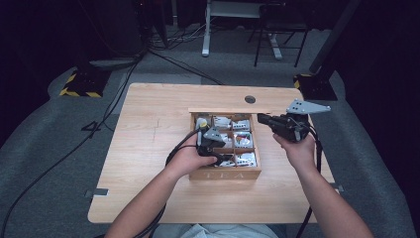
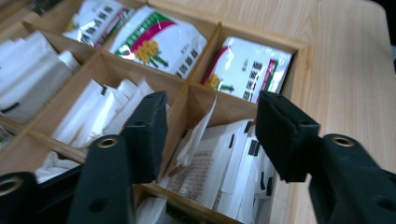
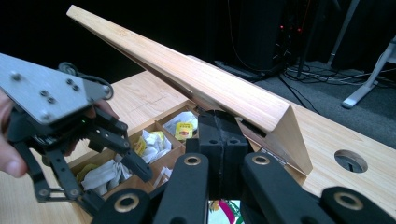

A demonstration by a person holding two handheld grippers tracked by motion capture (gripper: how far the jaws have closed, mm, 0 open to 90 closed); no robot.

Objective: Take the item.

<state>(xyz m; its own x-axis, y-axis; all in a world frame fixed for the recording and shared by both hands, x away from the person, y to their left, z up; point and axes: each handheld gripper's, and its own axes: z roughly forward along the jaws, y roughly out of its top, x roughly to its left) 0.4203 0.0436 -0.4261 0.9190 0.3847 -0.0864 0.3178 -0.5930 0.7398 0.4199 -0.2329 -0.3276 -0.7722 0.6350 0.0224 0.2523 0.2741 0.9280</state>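
Note:
A wooden tea box (image 1: pixel 225 174) marked TEA stands on the table with its lid (image 1: pixel 225 110) raised. My left gripper (image 1: pixel 220 157) reaches down into the box's near side. Its jaws (image 2: pixel 210 133) stand open astride a wooden divider (image 2: pixel 180 116), over white paper tea bags (image 2: pixel 219 172), and the pads press on nothing. Beyond them lie glossy white sachets with green and red print (image 2: pixel 161 42). My right gripper (image 1: pixel 261 119) is at the lid's right end. Its jaws (image 3: pixel 217 140) are shut together right below the tilted lid (image 3: pixel 196 79), and whether they touch it I cannot tell.
The light wooden table has a round cable hole (image 1: pixel 250 99) behind the box. Bare tabletop (image 1: pixel 148 148) spreads left of the box and in front of it. On the grey floor lie cables (image 1: pixel 119 89), a striped stand base (image 1: pixel 81 84), and desk and chair legs (image 1: pixel 205 34).

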